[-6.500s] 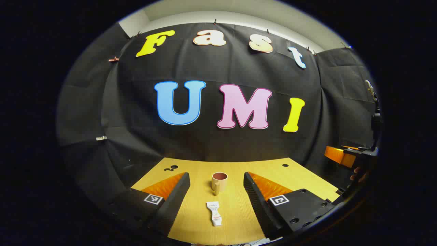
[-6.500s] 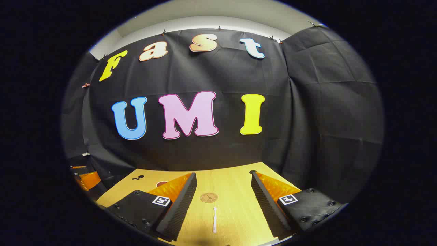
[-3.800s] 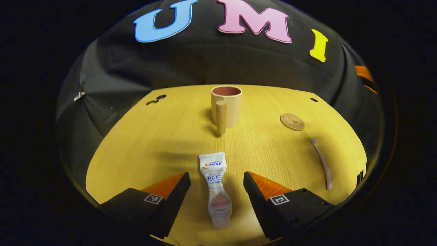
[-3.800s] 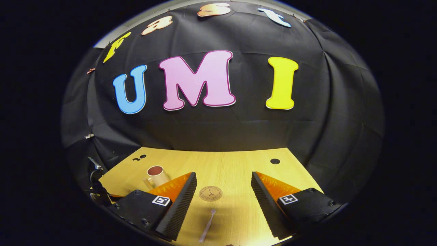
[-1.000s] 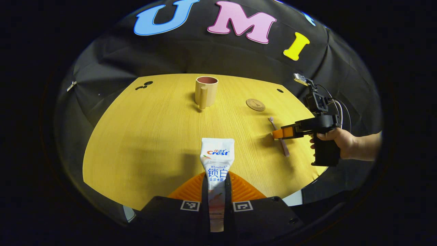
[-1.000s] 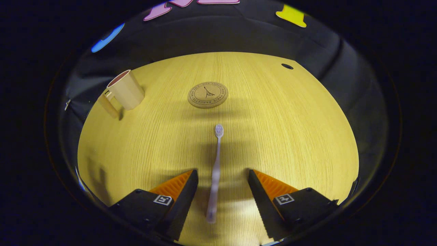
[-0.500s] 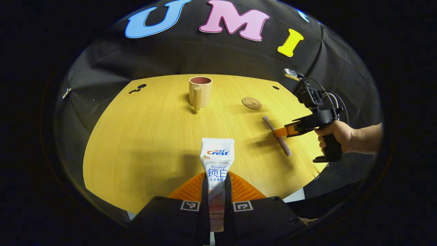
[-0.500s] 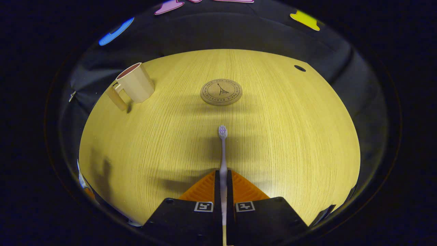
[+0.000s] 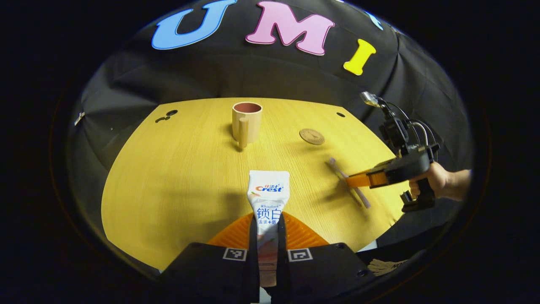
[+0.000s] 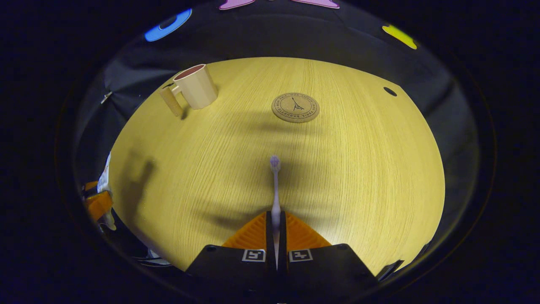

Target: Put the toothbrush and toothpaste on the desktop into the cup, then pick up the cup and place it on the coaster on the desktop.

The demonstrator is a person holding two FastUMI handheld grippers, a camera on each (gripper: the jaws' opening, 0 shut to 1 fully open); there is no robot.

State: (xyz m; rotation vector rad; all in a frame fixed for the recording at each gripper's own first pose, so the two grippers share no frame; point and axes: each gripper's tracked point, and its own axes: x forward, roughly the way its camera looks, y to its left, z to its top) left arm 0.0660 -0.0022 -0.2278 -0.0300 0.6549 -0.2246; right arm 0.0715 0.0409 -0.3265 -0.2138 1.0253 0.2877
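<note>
The toothpaste (image 9: 268,198) sits clamped between the closed fingers of the left gripper (image 9: 268,236), its flat end pointing out over the desk (image 9: 177,169). The right gripper (image 10: 275,230), fingers closed on the handle, holds the toothbrush (image 10: 275,185) with the bristle head forward. In the left gripper view a hand (image 9: 438,181) grips that tool. The cup (image 9: 247,122) stands upright at the far side, apart from the coaster (image 9: 312,136).
</note>
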